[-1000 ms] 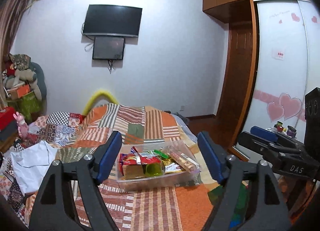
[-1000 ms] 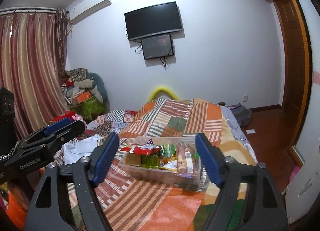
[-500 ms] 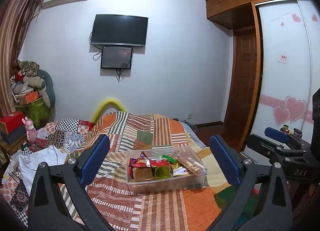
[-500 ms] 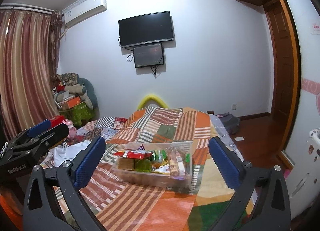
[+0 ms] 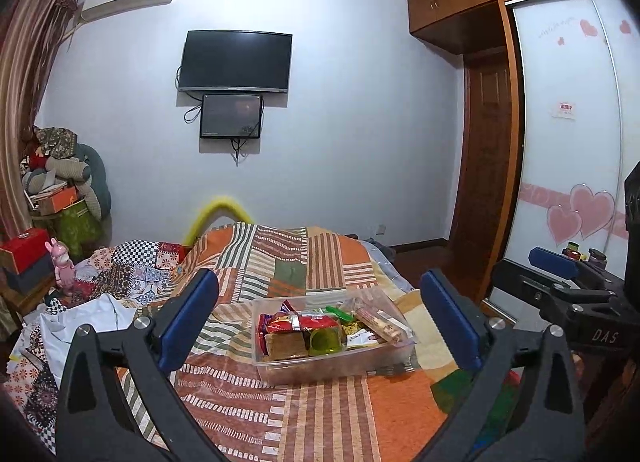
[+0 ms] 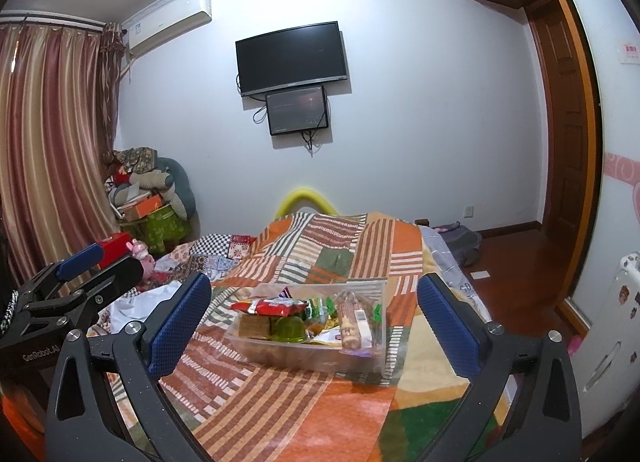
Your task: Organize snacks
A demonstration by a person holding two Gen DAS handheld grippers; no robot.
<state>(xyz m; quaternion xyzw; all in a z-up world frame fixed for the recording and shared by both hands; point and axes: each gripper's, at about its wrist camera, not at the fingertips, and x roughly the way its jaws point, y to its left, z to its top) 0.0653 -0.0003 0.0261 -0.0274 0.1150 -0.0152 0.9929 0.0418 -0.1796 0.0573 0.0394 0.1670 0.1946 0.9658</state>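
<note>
A clear plastic box (image 5: 340, 368) full of snacks sits on the patchwork bedspread; it also shows in the right wrist view (image 6: 280, 354). Inside lie a red packet (image 5: 302, 322), a green jelly cup (image 5: 325, 342), a brown block (image 5: 286, 344) and a long biscuit pack (image 5: 382, 322). My left gripper (image 5: 320, 318) is open and empty, held back from the box. My right gripper (image 6: 314, 322) is open and empty too, also short of the box. The right gripper shows at the right edge of the left view (image 5: 560, 286), the left one at the left edge of the right view (image 6: 76, 282).
The bed (image 5: 320, 422) carries a patchwork quilt (image 5: 132, 278) and white cloth (image 5: 80, 326) at the left. A pile of cushions and boxes (image 5: 60, 198) stands in the far left corner. A wardrobe (image 5: 568, 142) and a door (image 5: 484, 166) are on the right.
Both grippers have opened wider and tilted upward, so more of the wall and ceiling shows. The box and snacks have not moved.
</note>
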